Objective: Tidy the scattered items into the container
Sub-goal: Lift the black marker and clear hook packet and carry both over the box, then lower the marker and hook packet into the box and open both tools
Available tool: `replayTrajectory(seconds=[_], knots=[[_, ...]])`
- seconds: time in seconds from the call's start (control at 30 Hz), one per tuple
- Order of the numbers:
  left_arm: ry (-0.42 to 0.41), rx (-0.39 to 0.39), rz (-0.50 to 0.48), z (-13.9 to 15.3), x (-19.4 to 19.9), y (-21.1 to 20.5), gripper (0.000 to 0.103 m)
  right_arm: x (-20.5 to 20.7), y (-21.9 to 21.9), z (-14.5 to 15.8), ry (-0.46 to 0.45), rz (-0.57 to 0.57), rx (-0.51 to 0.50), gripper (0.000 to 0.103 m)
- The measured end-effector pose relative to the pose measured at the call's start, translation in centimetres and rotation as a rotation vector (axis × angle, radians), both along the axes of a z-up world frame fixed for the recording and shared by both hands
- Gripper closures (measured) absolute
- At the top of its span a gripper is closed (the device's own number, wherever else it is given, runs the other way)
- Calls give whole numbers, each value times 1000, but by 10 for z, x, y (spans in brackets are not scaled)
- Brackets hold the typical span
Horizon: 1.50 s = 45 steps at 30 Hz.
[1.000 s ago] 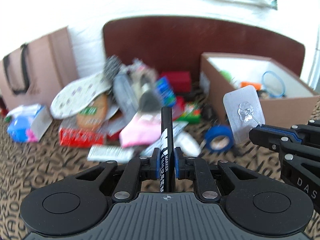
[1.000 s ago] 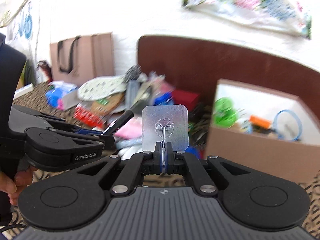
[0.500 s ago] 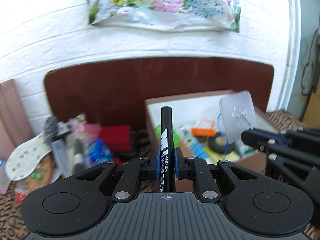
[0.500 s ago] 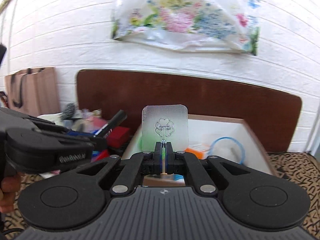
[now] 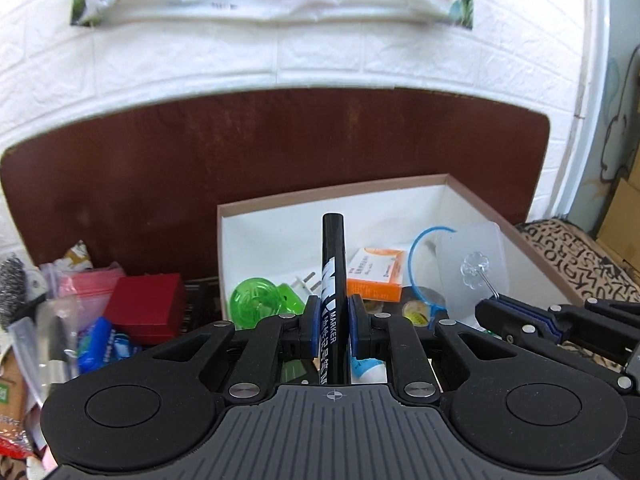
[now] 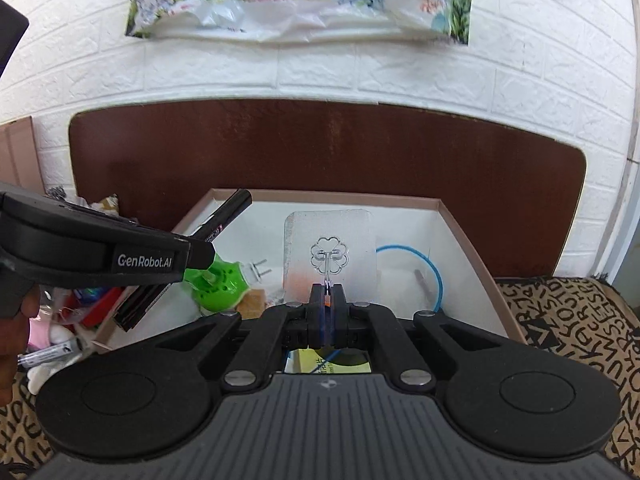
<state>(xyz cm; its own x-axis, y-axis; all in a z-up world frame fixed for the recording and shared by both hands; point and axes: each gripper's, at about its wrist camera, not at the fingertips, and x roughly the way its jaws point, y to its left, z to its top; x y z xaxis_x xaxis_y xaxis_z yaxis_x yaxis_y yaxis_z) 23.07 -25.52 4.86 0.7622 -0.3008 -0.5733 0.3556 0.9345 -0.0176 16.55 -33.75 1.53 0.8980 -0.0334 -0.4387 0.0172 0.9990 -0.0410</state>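
Left gripper (image 5: 331, 322): clenching a black marker (image 5: 333, 264) between its blue pads, the marker standing upright and hanging over the near part of the box.
Right gripper (image 6: 327, 300): pinching the thin wire of a clear hook plate (image 6: 329, 246), holding it up over the middle of the box.
Box (image 6: 460, 232): sitting against the brown board, already holding a green toy (image 5: 256, 300), an orange carton (image 5: 374, 274) and a blue ring (image 6: 416, 276).
Pile (image 5: 132, 308): 1 heap of loose things, a red case among them, lying left of the box, still waiting.
Risk 1: the marker is standing tall; dropping from here, it is likely bouncing off the green toy and over the wall.
Risk 2: the plate is hanging by wire only, so it is liable to swivel or slip early.
Risk 3: both grippers are crowding 1 opening, so they are risking a knock.
Change: 1 second ago both loads were hovering over the pile; now both are hovering above the box.
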Motion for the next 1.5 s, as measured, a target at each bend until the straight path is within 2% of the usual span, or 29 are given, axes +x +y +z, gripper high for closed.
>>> replayTrajectory(seconds=[0.37,0.43,0.47,0.5,0.57,0.6,0.63,0.7,0.87,1.1,1.5], knots=[[15,11,-3,-19,27,-13,92,27,-12,-20,59,-31,-8,100],[-1,13,-9,-20,27,-13,74,29,-13,-22,57,-38,-23,97],[-21,11,-13,-20,25,-13,55,30,-13,-23,60,-36,-29,88],[-44,17,-10,-20,23,-14,32,30,-13,-24,59,-39,-31,74],[-100,27,2,-19,17,-15,10,30,-14,-26,57,-40,-38,62],[-128,33,8,-18,13,-16,4,29,-14,-26,55,-38,-40,56],[-147,36,11,-17,11,-16,2,29,-14,-26,51,-39,-40,51],[-146,32,4,-16,11,-17,0,27,-14,-26,37,-46,-42,23],[-93,34,-2,-20,13,-17,0,23,-11,-24,23,-40,-55,1],[-57,30,-10,-26,12,-16,0,24,-8,-24,39,-57,-67,0],[-62,40,-4,-23,3,-15,0,17,-2,-21,38,-57,-73,0]])
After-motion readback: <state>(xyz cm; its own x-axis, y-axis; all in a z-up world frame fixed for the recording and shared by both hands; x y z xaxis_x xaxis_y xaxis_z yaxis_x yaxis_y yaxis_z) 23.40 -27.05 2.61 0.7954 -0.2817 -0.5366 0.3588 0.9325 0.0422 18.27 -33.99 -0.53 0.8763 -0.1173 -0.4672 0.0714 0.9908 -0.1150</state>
